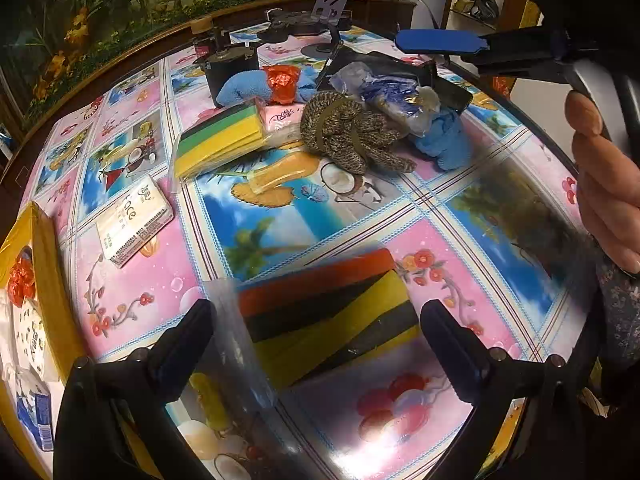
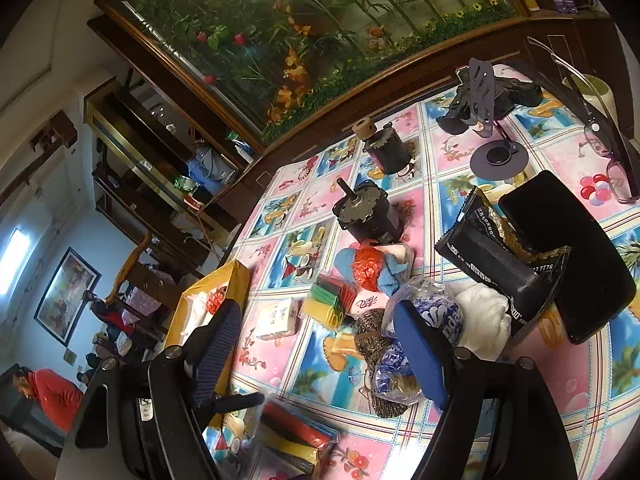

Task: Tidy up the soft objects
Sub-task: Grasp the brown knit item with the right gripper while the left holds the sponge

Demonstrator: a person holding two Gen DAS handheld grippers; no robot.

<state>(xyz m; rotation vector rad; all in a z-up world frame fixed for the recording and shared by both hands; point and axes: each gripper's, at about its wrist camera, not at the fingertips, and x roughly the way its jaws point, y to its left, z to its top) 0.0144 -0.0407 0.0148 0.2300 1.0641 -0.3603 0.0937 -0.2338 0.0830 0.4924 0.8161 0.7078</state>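
In the left wrist view, my left gripper (image 1: 320, 312) is shut on a plastic-wrapped pack of red, black and yellow sponges (image 1: 332, 320). The pack sits tilted across the gap from finger to finger, low over the table, and shows again in the right wrist view as sponge pack (image 2: 296, 436). My right gripper (image 2: 316, 306) is open with nothing between its blue pads. It hovers over a pile holding a brown knitted piece (image 2: 372, 336), a green-yellow sponge pack (image 2: 328, 300) and a clear bag of blue items (image 2: 432, 316). A white tissue pack (image 1: 136, 220) lies on the table to the left.
A yellow box (image 1: 40, 260) at the table's left edge holds tissue packs. Farther back lie a blue towel with a red wrapper (image 1: 260, 86), two black motors (image 2: 368, 212), a phone stand (image 2: 496, 156), a black pouch (image 2: 560, 256) and glasses (image 2: 608, 152). People sit in the room beyond.
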